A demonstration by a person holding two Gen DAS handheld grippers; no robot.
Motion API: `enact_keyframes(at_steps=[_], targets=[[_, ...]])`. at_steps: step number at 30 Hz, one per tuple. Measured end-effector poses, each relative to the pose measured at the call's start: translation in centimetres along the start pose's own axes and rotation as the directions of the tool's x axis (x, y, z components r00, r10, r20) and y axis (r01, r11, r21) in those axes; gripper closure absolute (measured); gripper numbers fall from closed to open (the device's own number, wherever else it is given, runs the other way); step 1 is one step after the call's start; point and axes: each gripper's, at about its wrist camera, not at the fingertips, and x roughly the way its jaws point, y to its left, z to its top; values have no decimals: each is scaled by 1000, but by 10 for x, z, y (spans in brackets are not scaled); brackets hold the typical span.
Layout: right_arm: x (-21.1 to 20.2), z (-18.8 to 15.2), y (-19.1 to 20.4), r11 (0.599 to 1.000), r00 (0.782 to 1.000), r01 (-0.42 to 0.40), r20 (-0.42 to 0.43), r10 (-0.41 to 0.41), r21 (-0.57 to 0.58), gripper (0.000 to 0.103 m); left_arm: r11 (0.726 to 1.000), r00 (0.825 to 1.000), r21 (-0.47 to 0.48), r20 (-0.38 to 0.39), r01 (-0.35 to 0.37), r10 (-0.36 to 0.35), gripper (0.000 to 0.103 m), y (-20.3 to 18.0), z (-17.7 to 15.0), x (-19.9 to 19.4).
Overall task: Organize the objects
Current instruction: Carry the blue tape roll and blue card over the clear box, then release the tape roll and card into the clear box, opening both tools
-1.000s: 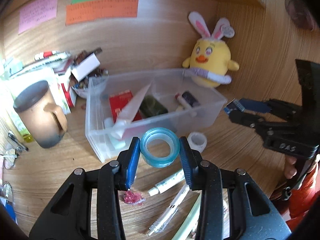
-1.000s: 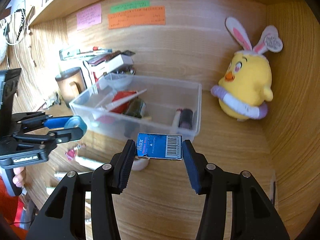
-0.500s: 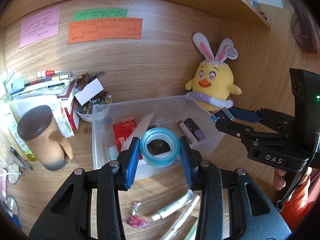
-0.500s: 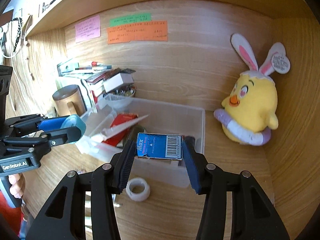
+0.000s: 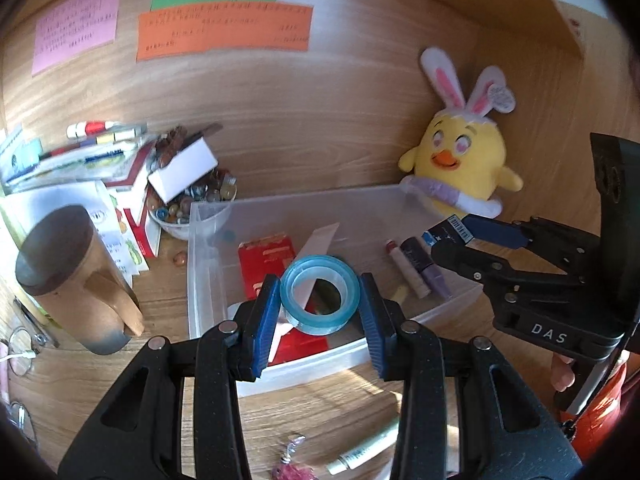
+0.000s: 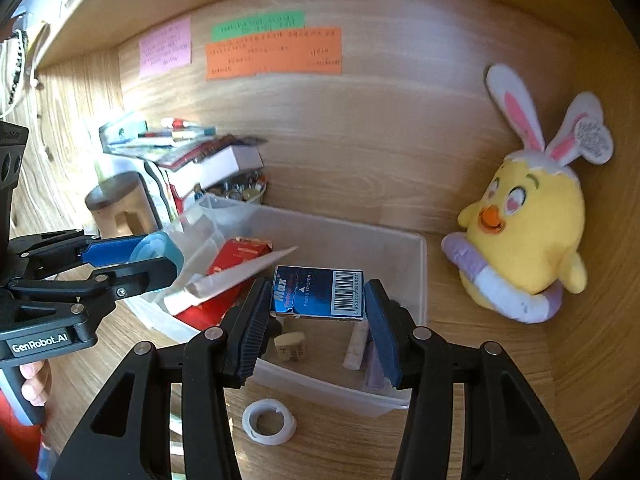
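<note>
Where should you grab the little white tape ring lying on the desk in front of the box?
The white tape ring lies flat on the desk, hole up, just in front of the clear box. Probably best to come straight down from above and pinch across its outer rim, or put one finger in the hole and one outside. From the side, the fingers would likely scrape the desk.

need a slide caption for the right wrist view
Right gripper holds a blue staples box over the clear bin; left gripper carries blue tape.
</note>
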Motion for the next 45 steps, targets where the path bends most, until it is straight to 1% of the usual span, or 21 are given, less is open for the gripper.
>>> enact_keyframes(at_steps=[3, 6, 10, 15, 21, 23, 26, 32, 35, 37, 43, 45], targets=[[12, -4, -5, 1000, 1000, 6, -30, -5, 8, 58, 1000, 1000, -13, -28, 9, -10, 64, 7, -2, 12], [22, -7, -8, 1000, 998, 19, -54, -18, 12, 58, 999, 998, -30, -57, 39, -40, 64, 12, -4, 20], [32, -10, -10, 1000, 997, 26, -75, -25, 9, 58, 999, 997, -21, -71, 37, -38, 64, 13, -8, 26], [38, -12, -8, 999, 995, 36, -91, -37, -7, 58, 999, 996, -10, -76, 35, -36, 64, 11, -9, 28], [40, -12, -11, 999, 994, 39, -107, -38, 0, 58, 999, 996, -3, -77, 37, -38, 63, 10, -10, 27], [41, -12, -11, 999, 993, 35, -114, -35, 2, 57, 999, 997, 2, -72, 36, -36, 61, 9, -10, 25], [38, -12, -9, 999, 993, 42, -109, -42, -7, 52, 999, 998, 10, -59, 31, -30, 59, 7, -10, 22], [26, -8, -3, 998, 996, 53, -76, -56, -37, 44, 1000, 1000, 24, -17, 17, -17, 47, 2, -6, 6], [18, -7, -2, 998, 997, 56, -59, -59, -42, 39, 999, 1000, 33, 10, 9, -9, 39, -1, -5, -4], [11, -7, 0, 998, 997, 55, -46, -57, -43, 35, 999, 1000, 40, 26, -3, 2, 31, -3, -5, -11], [-7, -9, 4, 998, 999, 43, -23, -44, -48, 31, 999, 999, 41, 49, -24, 22, 15, -4, -10, -30], [-13, -11, 6, 998, 999, 37, -17, -38, -52, 30, 999, 998, 41, 54, -36, 34, 12, -3, -13, -34]])
